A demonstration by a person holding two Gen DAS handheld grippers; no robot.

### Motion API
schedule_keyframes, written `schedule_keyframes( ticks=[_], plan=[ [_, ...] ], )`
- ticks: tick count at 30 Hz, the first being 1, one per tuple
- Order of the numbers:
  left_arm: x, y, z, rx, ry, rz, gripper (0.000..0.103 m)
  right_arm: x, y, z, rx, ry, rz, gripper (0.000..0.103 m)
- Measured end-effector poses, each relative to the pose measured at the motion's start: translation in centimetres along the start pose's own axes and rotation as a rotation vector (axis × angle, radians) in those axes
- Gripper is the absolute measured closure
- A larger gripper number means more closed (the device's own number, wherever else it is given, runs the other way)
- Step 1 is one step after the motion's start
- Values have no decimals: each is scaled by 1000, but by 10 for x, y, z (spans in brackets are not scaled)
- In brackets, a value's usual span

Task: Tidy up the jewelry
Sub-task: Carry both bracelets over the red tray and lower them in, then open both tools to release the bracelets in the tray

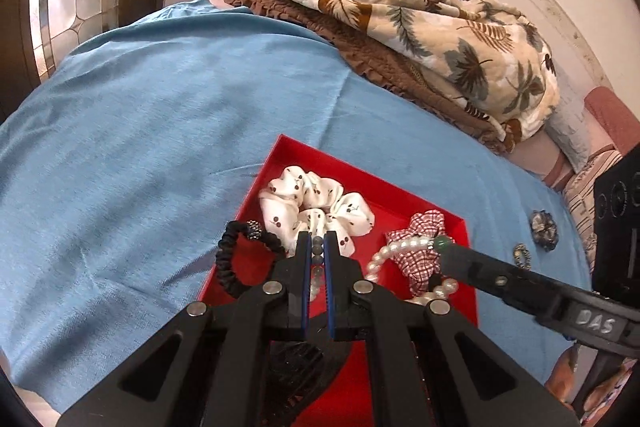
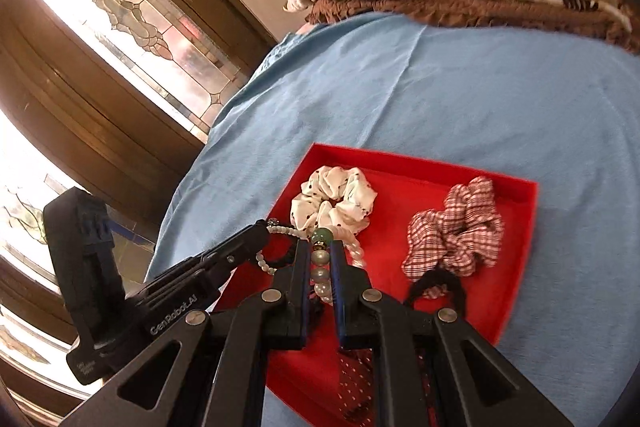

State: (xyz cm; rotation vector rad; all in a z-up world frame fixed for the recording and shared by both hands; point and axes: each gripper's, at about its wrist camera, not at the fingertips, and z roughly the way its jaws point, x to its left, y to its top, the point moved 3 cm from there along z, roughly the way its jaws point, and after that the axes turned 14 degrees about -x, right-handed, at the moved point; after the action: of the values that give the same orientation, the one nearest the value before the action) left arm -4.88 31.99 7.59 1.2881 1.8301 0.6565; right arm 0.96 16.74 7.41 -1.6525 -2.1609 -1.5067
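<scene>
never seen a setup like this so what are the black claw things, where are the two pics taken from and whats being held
The black claws are two hand-held grippers; a person works one in each hand. Each carries a wide-angle camera looking along its fingers, so one picture is from the left gripper and one from the right gripper.

A red tray lies on a blue cloth. In it are a white dotted scrunchie, a red checked scrunchie and a black hair tie.

Both grippers are shut on beads: the right on a pearl strand with a green bead, the left on small grey beads. Whether these are one piece is unclear.
</scene>
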Motion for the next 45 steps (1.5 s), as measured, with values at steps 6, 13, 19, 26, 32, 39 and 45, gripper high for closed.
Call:
schedule_keyframes(
  ticks=[6,13,19,26,32,39,45],
  plan=[
    [-3,-8,9,32,17,27,97,-21,-16,15,49,-78,-10,92],
    [-8,-16,14,52,50,66,97,-28,-24,14,63,-113,-40,92],
    [-11,-21,15,42,123,142,97,-26,-27,13,68,-128,-71,92],
    [-16,-24,15,22,193,231,97,-21,-33,16,73,-151,-118,92],
    [-12,-23,16,23,213,223,97,-23,-38,18,77,-161,-120,92],
    [-14,-23,16,16,230,240,97,-25,-41,18,79,-165,-124,91],
    [-15,-23,14,6,233,247,97,-26,-42,17,71,-167,-130,91]
  ],
)
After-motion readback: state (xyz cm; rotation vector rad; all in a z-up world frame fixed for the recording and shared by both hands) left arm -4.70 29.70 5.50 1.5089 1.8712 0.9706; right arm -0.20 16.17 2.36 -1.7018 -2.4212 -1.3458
